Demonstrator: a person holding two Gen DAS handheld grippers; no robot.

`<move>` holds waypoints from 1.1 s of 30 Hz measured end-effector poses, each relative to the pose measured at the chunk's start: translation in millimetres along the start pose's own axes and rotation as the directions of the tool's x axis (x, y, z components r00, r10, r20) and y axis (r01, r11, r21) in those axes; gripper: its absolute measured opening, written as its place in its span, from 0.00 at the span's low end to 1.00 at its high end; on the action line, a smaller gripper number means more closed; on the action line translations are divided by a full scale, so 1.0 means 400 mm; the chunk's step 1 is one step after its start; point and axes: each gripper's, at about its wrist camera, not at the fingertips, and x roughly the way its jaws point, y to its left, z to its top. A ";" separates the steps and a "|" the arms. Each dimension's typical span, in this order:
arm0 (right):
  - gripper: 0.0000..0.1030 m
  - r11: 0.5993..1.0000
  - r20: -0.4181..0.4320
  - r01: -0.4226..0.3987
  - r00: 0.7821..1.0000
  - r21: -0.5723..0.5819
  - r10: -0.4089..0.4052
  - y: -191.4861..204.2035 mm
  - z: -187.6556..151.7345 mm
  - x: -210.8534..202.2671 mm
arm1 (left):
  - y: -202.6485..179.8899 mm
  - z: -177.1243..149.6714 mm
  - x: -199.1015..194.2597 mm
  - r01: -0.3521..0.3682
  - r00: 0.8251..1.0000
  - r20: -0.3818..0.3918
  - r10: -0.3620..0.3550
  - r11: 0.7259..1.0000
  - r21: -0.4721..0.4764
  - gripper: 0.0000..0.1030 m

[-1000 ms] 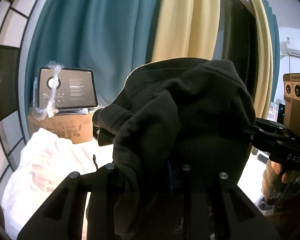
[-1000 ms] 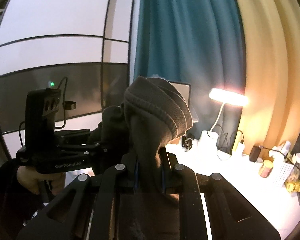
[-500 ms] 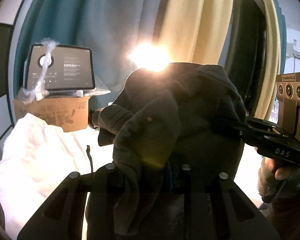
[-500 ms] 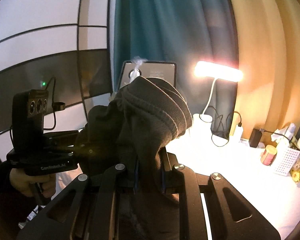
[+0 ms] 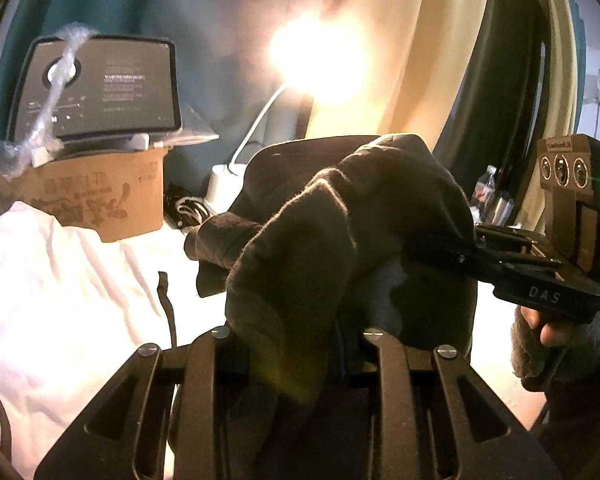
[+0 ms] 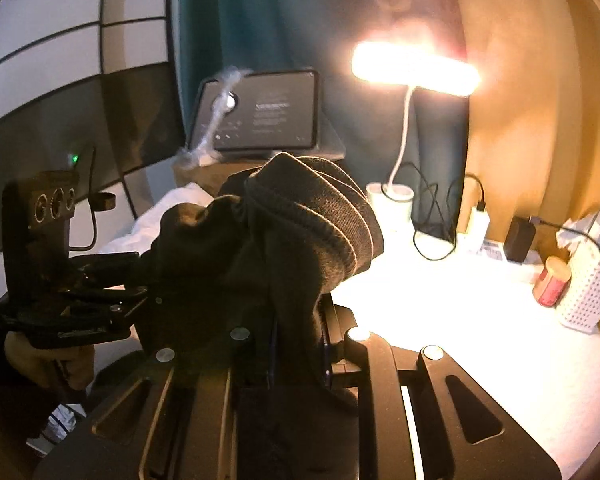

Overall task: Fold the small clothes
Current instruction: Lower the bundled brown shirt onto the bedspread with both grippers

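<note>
Across the lower middle of both wrist views, a dark brown fleece garment with a ribbed knit cuff hangs bunched in the air between the two tools, above the brightly lit white tabletop. The left gripper has its black jaws drawn narrow and clamped on a fold of that cloth, which spills up and over them at the bottom of its own frame. The right gripper is pinched the same way on the ribbed cuff end, the thick knit roll standing up just beyond its jaws. From the left camera the right tool also shows at the right edge, its fingers biting into the cloth from the side; from the right camera the left tool sits at the lower left, likewise reaching in sideways.

So the garment's long run lies roughly from one gripper to the other, across the person's front, slack and crumpled, not stretched. Neither hand is clearly nearer the table; both tools tilt downward toward it. My reading is that the cloth is about to be laid down, and what matters is that the two held ends be spread apart along that cross line so the body falls flat and not in a heap.

A heap of white cloth lies at the lower left of the left view, near a cardboard box carrying a dark tablet; a lit desk lamp glares behind.
</note>
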 end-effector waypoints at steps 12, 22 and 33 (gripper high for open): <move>0.17 0.999 -0.109 -0.010 0.994 0.031 0.014 -0.065 -0.032 0.147 | 0.071 -0.033 0.128 -0.038 0.992 -0.122 0.036 0.999 -0.018 0.25; 0.17 0.989 -0.212 -0.004 0.977 0.145 0.035 -0.167 -0.106 0.272 | 0.139 -0.042 0.208 -0.077 0.963 -0.264 0.048 0.992 -0.102 0.25; 0.18 0.970 -0.244 -0.026 0.966 0.241 0.086 -0.225 -0.151 0.291 | 0.157 0.000 0.286 -0.080 0.945 -0.324 0.051 0.994 -0.079 0.27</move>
